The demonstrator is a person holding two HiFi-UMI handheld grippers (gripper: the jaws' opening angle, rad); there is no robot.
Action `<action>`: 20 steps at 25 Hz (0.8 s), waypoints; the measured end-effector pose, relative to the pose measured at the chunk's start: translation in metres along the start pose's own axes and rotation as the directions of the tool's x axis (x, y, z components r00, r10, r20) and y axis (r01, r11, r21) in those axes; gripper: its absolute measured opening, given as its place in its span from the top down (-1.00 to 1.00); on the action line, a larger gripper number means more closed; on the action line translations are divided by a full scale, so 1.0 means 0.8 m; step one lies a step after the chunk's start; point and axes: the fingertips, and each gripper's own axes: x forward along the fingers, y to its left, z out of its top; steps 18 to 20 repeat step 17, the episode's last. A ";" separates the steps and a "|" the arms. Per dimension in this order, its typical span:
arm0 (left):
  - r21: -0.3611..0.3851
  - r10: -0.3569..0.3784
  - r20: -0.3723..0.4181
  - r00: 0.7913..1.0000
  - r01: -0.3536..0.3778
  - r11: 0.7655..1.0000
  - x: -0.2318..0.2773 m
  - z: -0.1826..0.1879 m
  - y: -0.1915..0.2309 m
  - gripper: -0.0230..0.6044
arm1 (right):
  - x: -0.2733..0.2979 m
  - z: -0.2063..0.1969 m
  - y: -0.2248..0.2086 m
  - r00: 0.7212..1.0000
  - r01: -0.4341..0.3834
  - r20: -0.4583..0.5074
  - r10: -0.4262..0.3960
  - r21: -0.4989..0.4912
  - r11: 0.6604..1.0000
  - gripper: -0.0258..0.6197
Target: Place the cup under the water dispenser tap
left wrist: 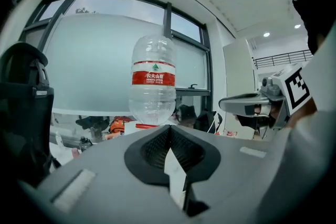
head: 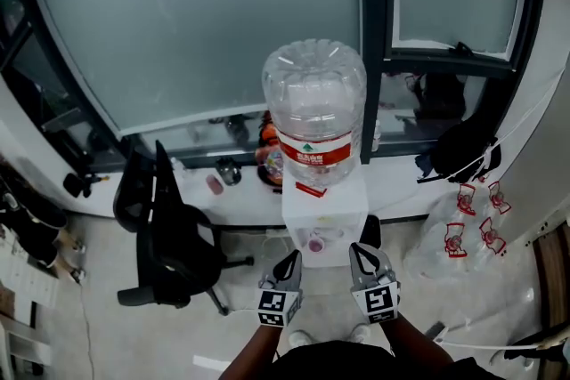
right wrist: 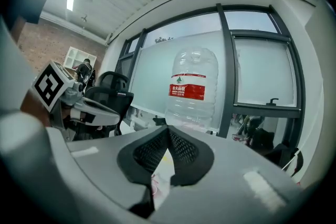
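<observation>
Holding left claw and right claw pinched together, empty, side by side. Facing the water dispenser straight ahead, upright under its bottle, equally near both. No cup made out anywhere.

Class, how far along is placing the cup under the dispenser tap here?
Done: nothing; no cup shows at the dispenser. In hand: nothing; the left gripper and right gripper are shut and empty, in front of it. Left: fetch a cup and place it there.
</observation>
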 end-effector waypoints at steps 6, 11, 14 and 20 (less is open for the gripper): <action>0.004 0.001 -0.013 1.000 -0.001 1.000 0.002 0.004 -0.006 0.88 | 0.000 -0.002 -0.005 1.000 0.005 0.014 -0.006 0.058 0.998 0.92; 0.014 -0.010 -0.036 0.999 0.010 1.000 0.010 -0.002 -0.010 0.88 | 0.004 -0.007 -0.012 1.000 0.015 0.005 -0.015 0.083 0.996 0.92; 0.029 -0.016 -0.020 1.000 0.017 0.999 0.010 -0.002 -0.010 0.87 | 0.006 -0.005 -0.012 1.000 0.018 0.011 -0.019 0.101 0.995 0.92; 0.037 -0.017 0.014 1.000 0.016 0.999 0.009 0.001 -0.007 0.88 | 0.008 -0.007 -0.012 0.999 0.017 0.028 -0.019 0.067 0.998 0.92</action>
